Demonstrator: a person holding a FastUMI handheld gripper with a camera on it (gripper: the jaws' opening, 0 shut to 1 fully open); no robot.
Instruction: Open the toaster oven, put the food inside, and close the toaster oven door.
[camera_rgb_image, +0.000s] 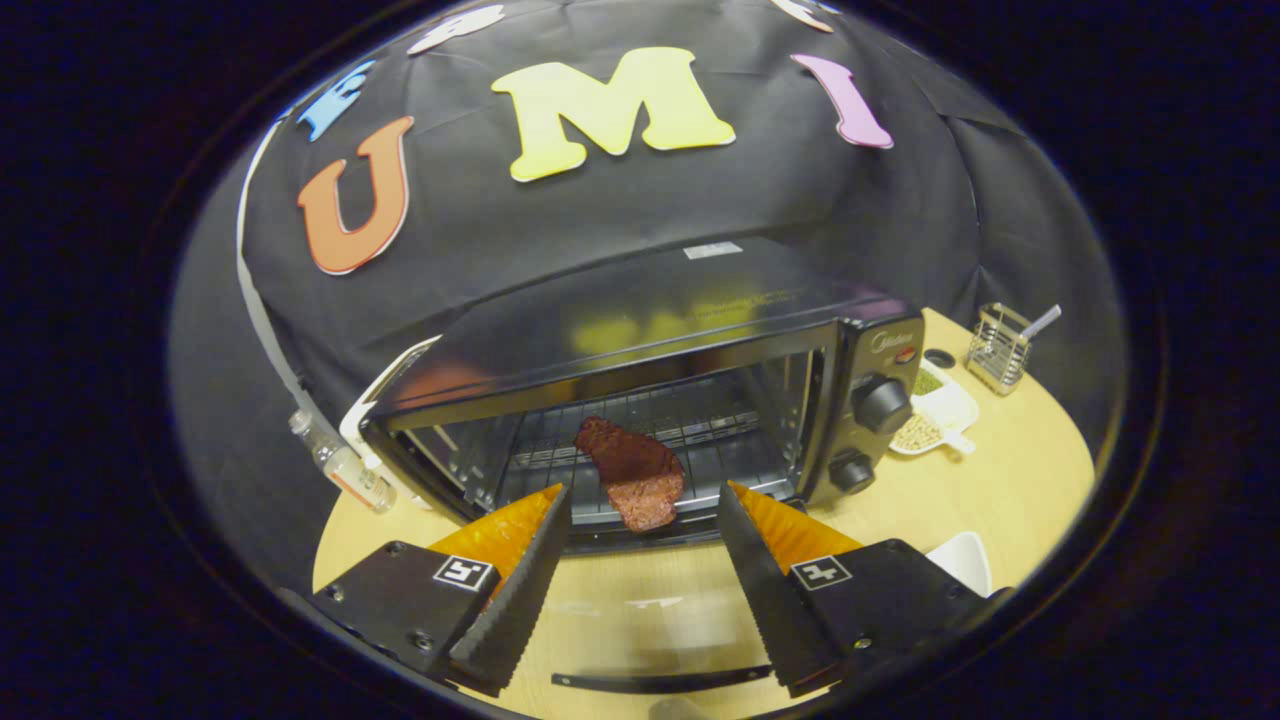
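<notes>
With the gripper (640, 495) fingers spreading empty before the toaster oven (650, 400), the food (633, 475) is apparently overhanging the rack's front, risking the door (660, 680) catching it while closing.

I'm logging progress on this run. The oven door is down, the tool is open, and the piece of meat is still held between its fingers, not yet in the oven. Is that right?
Not quite. The gripper view shows the meat already lying on the rack inside the toaster oven, beyond the fingers, not held. The rest stands: the door is down and the tool is open.
</notes>
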